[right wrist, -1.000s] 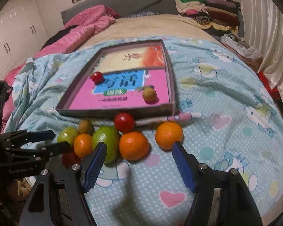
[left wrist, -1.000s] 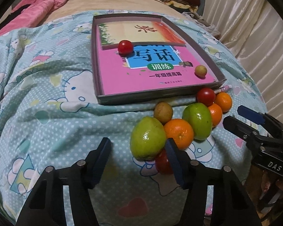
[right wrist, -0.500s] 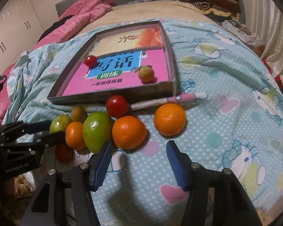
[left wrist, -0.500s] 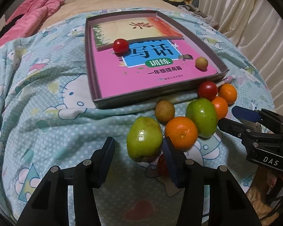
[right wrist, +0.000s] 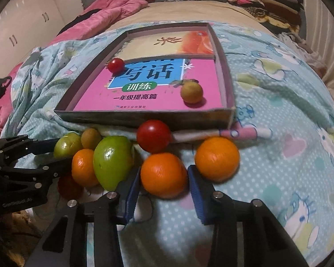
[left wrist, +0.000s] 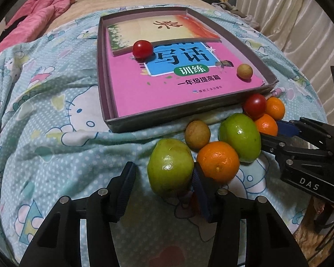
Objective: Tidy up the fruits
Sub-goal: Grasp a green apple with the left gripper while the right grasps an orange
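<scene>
Fruits [left wrist: 216, 160] crowd the tray's near wall [left wrist: 189, 113], both hand-held grippers open.

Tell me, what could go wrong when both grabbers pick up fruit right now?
1. The right gripper straddles one orange, but another orange and a green fruit sit beside its fingers; closing might nudge them, and they may roll on the soft blanket.
2. The left gripper is around a green fruit with a small red one tucked by its finger, which might get squashed.
</scene>
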The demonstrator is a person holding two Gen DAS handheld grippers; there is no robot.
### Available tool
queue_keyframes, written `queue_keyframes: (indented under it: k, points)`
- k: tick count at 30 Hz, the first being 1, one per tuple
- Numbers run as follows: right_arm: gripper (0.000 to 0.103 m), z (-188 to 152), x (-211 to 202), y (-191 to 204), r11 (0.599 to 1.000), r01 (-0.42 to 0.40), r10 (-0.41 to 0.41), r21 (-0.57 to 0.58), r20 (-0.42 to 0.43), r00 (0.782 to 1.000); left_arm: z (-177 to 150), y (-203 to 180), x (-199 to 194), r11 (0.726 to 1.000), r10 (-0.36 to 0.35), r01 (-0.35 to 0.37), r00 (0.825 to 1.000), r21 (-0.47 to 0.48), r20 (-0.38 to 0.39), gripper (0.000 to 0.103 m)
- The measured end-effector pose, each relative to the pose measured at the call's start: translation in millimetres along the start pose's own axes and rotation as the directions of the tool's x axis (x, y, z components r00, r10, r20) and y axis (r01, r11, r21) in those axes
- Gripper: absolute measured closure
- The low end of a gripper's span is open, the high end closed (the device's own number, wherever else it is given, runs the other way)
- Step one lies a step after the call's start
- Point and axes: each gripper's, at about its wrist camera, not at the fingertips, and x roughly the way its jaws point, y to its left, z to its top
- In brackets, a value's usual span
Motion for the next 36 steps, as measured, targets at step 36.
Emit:
queue_keyframes:
  k: [36]
  points:
    - [0.064,0,-49,-1,0.992,-0.123,0.116,0.027,0.176,0.978,-2,19,-45,0.984,-0.084,0.111,0.979,-0.141,0.184,0.063]
